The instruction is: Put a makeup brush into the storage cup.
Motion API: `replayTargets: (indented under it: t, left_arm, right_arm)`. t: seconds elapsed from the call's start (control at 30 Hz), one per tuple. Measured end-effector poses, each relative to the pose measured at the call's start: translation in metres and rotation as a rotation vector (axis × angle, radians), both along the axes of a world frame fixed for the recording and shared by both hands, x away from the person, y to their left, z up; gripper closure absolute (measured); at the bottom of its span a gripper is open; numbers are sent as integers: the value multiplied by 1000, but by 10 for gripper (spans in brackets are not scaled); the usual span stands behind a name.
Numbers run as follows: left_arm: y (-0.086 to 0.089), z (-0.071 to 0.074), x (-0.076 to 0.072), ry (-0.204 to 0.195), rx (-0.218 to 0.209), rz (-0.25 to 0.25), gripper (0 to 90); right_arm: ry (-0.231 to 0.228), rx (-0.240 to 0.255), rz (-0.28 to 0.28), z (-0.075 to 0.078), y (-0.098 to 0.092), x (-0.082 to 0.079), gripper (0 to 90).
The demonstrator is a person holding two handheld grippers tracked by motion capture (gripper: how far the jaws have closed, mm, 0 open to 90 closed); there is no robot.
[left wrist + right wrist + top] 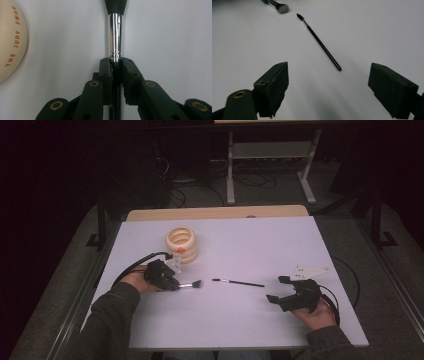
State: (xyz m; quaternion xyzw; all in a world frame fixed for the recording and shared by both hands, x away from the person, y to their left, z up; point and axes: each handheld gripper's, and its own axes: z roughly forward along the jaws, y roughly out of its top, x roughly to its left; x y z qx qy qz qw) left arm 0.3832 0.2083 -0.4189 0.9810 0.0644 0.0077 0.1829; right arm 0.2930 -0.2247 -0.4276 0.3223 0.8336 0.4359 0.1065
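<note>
The left tongs (115, 65) clench the black handle of a short, chrome-collared makeup brush (115, 37) lying on the pale grey counter (240, 320), just beside a cream ring-stacked round holder (182, 244). The right tongs (328, 87) gape released, apart from a thin black liner brush (319, 42) lying between both hands.

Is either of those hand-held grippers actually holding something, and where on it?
The left hand-held gripper clamps the makeup brush by its handle, just behind the metal ferrule. The right holds nothing.
</note>
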Motion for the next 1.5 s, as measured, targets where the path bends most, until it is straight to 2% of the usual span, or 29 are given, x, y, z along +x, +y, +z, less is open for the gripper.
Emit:
replayTargets:
  t: [0.1, 0.13, 0.2, 0.3, 0.47, 0.6, 0.7, 0.73, 0.77, 0.83, 0.87, 0.9, 0.97, 1.0, 1.2, 1.27, 1.37, 1.5]
  left_arm:
    - [-2, 1, 1, 9, 13, 2, 790]
    - [-5, 2, 1, 12, 39, 3, 791]
    - [-7, 3, 1, 11, 55, 15, 792]
    - [-8, 3, 0, 16, 58, 40, 793]
    - [-5, 7, -1, 9, 52, 54, 793]
    - [-1, 15, -3, 3, 15, 74, 793]
    - [-1, 18, -4, -5, 8, 72, 793]
    - [-1, 22, -6, -8, -12, 81, 793]
    - [-1, 22, -6, -8, -12, 81, 793]
    - [-1, 26, -8, -13, -49, 85, 793]
    - [-1, 28, -10, -16, -73, 90, 793]
    - [-1, 29, -11, -15, -105, 103, 793]
    - [0, 30, -14, -17, -129, 107, 793]
    - [-2, 31, -18, -28, -143, 108, 793]
    - [-4, 37, -25, -48, -167, 112, 793]
    - [-4, 41, -27, -51, -210, 115, 792]
    - [-5, 43, -31, -46, -226, 129, 793]
    - [-6, 46, -34, -52, -241, 135, 793]
  right_arm:
    - [-1, 0, -2, 0, 0, 0, 158]
    - [-3, 1, -2, 0, 0, 1, 158]
    - [0, 1, -2, 0, 0, 1, 158]
    - [-1, -2, 1, 0, 1, 0, 159]
    - [-5, 8, 1, 1, 1, 0, 172]
    - [5, -7, 10, 0, 2, 0, 171]
    - [8, -6, 10, 0, 3, -1, 171]
    - [7, -3, 12, 0, 3, -2, 171]
    - [7, -3, 12, 0, 3, -2, 171]
    - [10, -1, 11, 1, 4, -1, 177]
    - [20, 21, 10, 2, 5, -1, 181]
    - [20, 21, 10, 2, 5, -1, 181]
    - [37, 56, 17, 4, 7, -2, 187]
    - [30, 38, 30, 5, 12, -2, 186]
    - [36, 46, 75, 13, 23, -1, 202]
    - [45, 53, 82, 15, 26, 0, 202]
    - [62, 57, 93, 18, 28, 3, 196]
    - [60, 59, 111, 24, 34, 6, 198]
